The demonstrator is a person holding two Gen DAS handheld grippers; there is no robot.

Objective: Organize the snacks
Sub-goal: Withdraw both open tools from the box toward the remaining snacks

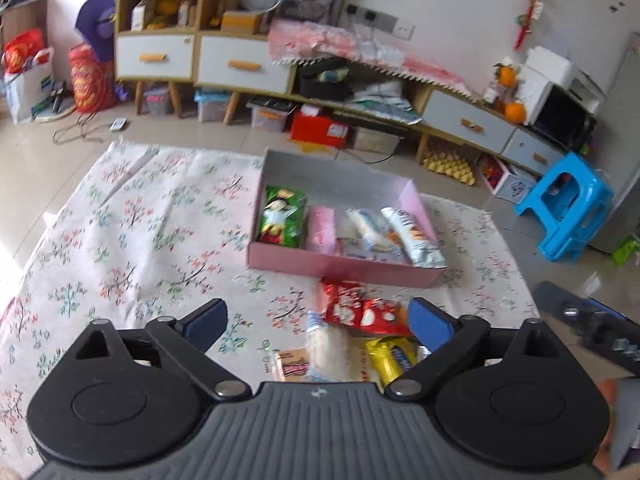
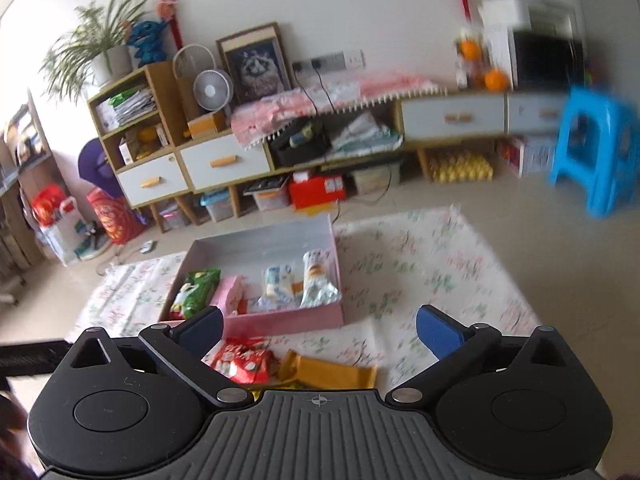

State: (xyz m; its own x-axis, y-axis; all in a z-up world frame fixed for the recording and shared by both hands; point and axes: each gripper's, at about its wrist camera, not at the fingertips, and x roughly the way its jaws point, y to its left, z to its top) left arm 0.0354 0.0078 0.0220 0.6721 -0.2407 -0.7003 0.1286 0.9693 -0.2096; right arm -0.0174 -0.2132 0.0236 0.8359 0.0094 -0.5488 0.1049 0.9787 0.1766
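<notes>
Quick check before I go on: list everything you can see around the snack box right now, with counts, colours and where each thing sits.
Box: 1, pink outside, pale inside, open, on the floral cloth.
Green packet: 1, in the box, left end.
Pink packet: 1, in the box, beside the green one.
White-blue packets: about 2, blurred, in the box, right of the pink one.
Silver packet: 1, in the box, right end.
Red packets: 2 or so, on the cloth in front of the box.
Yellow packet: 1, near the red ones.
White packet: 1, left of the yellow.
Floral cloth: 1, white, on the floor.
Stool: 1, blue, right of the cloth.
Left hand-held gripper: open, empty.
Right hand-held gripper: open, empty.
</notes>
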